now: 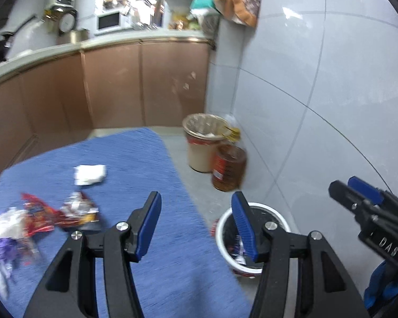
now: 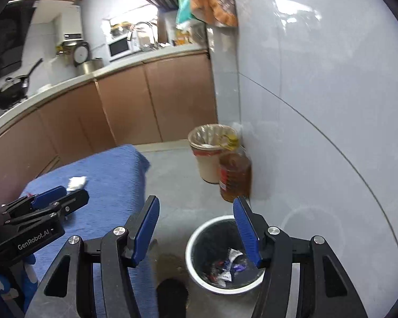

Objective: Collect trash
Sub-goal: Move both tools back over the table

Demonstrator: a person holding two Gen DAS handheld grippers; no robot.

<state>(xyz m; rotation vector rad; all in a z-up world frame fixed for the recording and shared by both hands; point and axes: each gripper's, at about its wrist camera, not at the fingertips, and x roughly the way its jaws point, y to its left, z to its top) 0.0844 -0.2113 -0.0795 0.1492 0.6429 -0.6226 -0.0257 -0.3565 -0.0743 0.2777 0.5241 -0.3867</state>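
Both the left gripper [image 1: 196, 222] and right gripper [image 2: 196, 228] stand open, holding nothing. Wrappers [image 1: 66, 212] lie on the blue table [image 1: 151, 164] (left side); the white bin [image 2: 196, 241] holds scraps.

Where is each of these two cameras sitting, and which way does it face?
Left wrist view: rides on the left gripper, looking forward and down over the blue table with wrappers; its own open fingers show, and the right gripper at the right edge.
Right wrist view: rides on the right gripper, looking down at the white bin on the floor; its own open fingers show, and the left gripper at the left.
Both share the table, white bin, beige bin, oil bottle and kitchen cabinets.
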